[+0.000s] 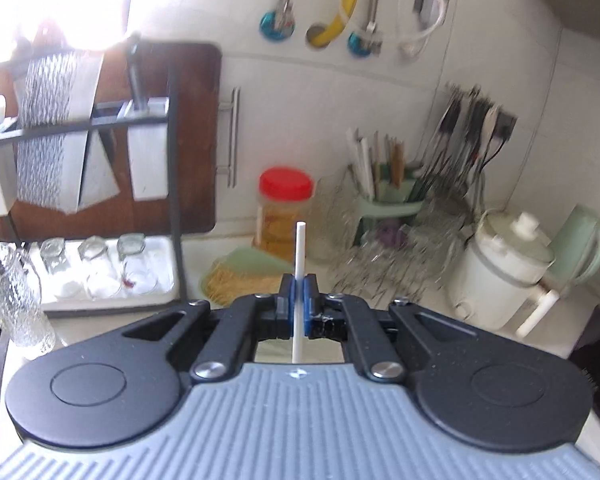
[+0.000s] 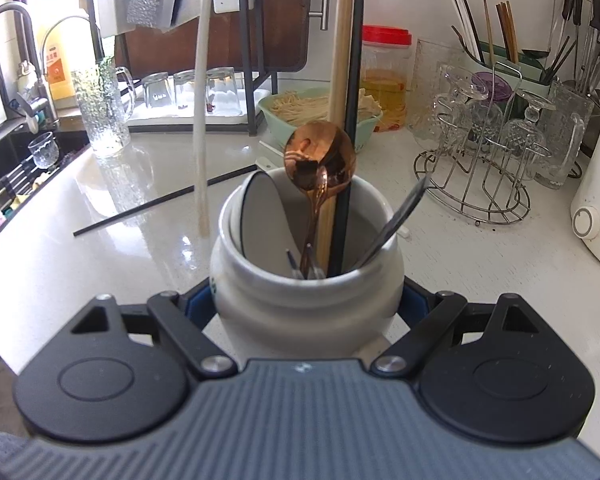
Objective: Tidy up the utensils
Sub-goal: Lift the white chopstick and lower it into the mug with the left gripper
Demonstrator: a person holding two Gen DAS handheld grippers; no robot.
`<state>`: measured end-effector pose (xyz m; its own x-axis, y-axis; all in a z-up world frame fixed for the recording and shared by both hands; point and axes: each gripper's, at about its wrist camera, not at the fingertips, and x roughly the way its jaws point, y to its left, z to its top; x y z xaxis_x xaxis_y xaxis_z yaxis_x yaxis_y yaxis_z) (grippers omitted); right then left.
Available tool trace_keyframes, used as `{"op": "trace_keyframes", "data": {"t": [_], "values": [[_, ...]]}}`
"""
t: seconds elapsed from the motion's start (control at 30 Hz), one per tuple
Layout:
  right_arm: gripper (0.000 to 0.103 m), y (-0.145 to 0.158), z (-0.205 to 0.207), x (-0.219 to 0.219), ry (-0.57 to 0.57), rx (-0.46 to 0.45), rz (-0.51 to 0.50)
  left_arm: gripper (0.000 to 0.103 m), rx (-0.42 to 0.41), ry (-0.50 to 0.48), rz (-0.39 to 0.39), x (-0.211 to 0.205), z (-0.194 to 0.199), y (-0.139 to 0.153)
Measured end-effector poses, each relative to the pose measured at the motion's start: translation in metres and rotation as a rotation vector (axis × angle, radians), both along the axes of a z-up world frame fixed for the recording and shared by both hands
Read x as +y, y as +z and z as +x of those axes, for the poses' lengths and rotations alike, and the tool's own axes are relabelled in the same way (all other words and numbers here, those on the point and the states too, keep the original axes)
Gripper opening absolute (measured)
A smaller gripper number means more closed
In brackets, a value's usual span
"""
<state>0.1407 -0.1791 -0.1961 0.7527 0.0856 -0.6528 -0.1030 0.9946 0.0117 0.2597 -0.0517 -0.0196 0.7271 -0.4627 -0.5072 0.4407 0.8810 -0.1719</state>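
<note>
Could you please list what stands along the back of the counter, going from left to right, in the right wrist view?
Textured glass pitcher → upturned glasses → green noodle bowl → red-lidded jar → wire glass rack → white cooker.

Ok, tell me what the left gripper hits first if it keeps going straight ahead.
Probably the green bowl of noodles, just beyond the left gripper and its white chopstick; the red-lidded jar stands behind. Depth is unclear.

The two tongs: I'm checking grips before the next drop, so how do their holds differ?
The left tongs are pinched nearly closed on a thin white chopstick; the right tongs are spread wide around a stout white utensil jar. The chopstick stands upright and alone; the jar already holds several utensils. Both grips look firm.
</note>
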Motion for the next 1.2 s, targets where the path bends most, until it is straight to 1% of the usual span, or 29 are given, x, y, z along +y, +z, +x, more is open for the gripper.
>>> {"op": "trace_keyframes", "data": {"t": [0.23,0.3,0.4,0.53,0.63,0.83,0.97,1.13,1.2], "values": [[0.091,0.000,0.001,0.000,0.009,-0.002,0.001,0.004,-0.095,-0.031,-0.080,-0.002,-0.020,0.058],[0.091,0.000,0.002,0.000,0.011,-0.002,0.001,0.004,-0.111,-0.042,-0.103,-0.002,-0.025,0.072],[0.091,0.000,0.004,0.000,0.012,-0.004,0.001,0.004,-0.118,-0.073,-0.123,-0.006,-0.032,0.087],[0.091,-0.001,0.005,0.001,0.011,-0.004,0.001,0.005,-0.114,-0.105,-0.122,-0.013,-0.040,0.093],[0.091,-0.001,0.006,0.001,0.012,-0.005,0.002,0.005,-0.092,-0.122,-0.121,-0.019,-0.042,0.086],[0.091,0.000,0.009,0.002,0.014,-0.006,0.002,0.005,-0.028,-0.128,-0.099,-0.027,-0.041,0.048],[0.091,0.000,0.009,0.001,0.017,-0.007,0.002,0.005,-0.019,-0.130,-0.044,-0.035,-0.046,0.021],[0.091,-0.001,0.009,0.000,0.021,-0.006,0.004,0.005,0.062,-0.134,-0.010,-0.041,-0.045,-0.010],[0.091,0.000,0.009,0.000,0.021,-0.004,0.004,0.005,0.078,-0.133,0.019,-0.045,-0.046,-0.021]]}}
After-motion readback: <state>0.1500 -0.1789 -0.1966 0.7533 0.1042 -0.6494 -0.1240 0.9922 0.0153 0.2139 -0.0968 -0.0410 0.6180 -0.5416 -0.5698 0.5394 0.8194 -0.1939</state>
